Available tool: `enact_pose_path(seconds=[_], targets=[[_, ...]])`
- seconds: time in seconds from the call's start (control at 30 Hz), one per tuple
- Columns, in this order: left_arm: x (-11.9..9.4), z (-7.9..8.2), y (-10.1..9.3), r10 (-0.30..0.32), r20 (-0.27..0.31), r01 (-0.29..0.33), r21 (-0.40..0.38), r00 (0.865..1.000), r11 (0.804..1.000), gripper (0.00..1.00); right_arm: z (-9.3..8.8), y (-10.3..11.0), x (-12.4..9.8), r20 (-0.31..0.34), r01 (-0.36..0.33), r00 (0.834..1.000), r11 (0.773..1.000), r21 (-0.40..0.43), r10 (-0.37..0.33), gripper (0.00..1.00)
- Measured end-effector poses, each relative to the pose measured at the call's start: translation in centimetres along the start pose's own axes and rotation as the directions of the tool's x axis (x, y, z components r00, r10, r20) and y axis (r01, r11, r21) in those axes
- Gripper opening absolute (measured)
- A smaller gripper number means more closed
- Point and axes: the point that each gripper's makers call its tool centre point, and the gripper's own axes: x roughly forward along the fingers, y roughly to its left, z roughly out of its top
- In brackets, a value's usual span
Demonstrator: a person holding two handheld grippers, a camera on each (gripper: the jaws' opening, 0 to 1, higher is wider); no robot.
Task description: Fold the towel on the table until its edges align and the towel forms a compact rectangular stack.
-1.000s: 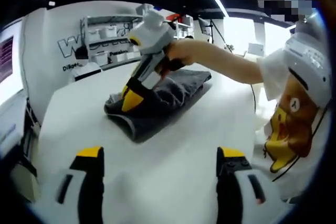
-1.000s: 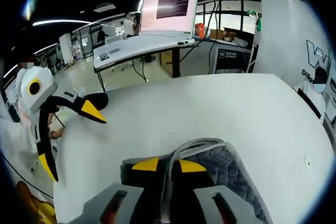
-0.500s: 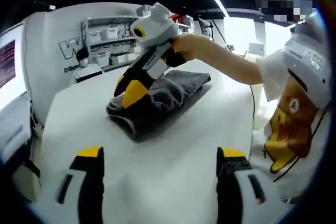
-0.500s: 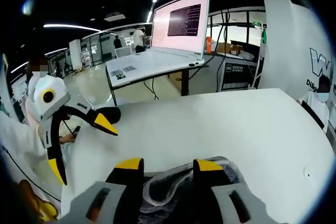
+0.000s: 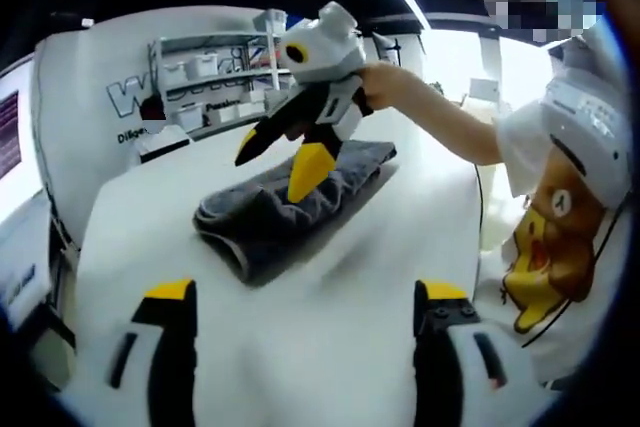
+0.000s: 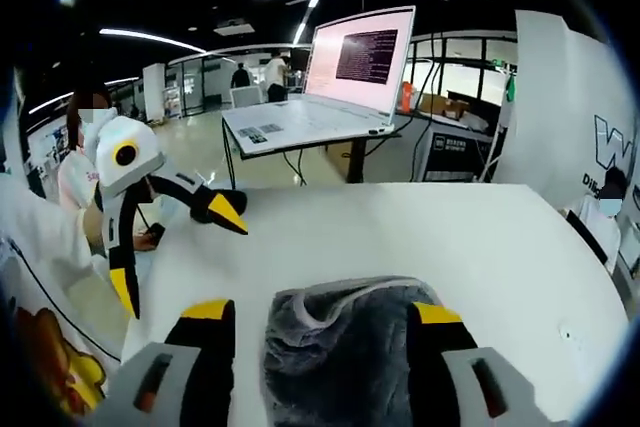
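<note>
With both claws gaping and holding nothing, the right claw (image 5: pixel 285 152) hangs just above the towel (image 5: pixel 280 212), the left claw (image 5: pixel 305 342) well back at the near edge of the table (image 5: pixel 340 347). If a tip dips and snags the loose top layer, I'd guess the fold drags askew. One towel, one table, two claws.

Your towel (image 5: pixel 285 212) lies on the table (image 5: pixel 330 347). Your right tongs (image 5: pixel 285 162) hang above it, spread apart. Your left tongs (image 5: pixel 305 297) sit near, before the towel, also spread.
</note>
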Motion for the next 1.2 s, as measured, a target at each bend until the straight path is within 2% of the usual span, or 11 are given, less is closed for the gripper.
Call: enact_pose_path(seconds=[0.37,0.57,0.77,0.93,1.03,1.2], targets=[[1.5,1.5,-1.0,-0.029,-0.003,0.030,0.034,1.000,0.999,0.95,-2.5,-0.2,-4.3,0.002,0.045,0.999,0.999,-0.002,-0.045,0.91],[2.0,2.2,-1.7,-0.039,0.000,0.039,0.049,0.999,0.998,0.95,-5.1,0.0,-7.3,-0.012,0.074,0.997,0.997,0.010,-0.074,0.99],[2.3,2.6,-2.1,-0.040,0.003,0.040,0.055,0.999,0.998,0.95,-7.0,-0.3,-10.0,-0.024,0.121,0.992,0.992,0.036,-0.120,1.00],[2.6,2.9,-2.5,-0.046,0.008,0.045,0.059,0.999,0.997,0.95,-8.4,-0.2,-12.6,0.014,0.160,0.987,0.983,0.085,-0.162,1.00],[2.7,3.0,-2.5,-0.044,0.010,0.044,0.058,0.999,0.997,0.95,-9.8,-0.5,-14.7,0.032,0.210,0.976,0.971,0.112,-0.214,1.00],[2.6,3.1,-2.4,-0.037,0.008,0.036,0.057,0.999,0.998,0.95,-12.0,-0.9,-17.1,0.038,0.248,0.966,0.956,0.154,-0.257,1.00]])
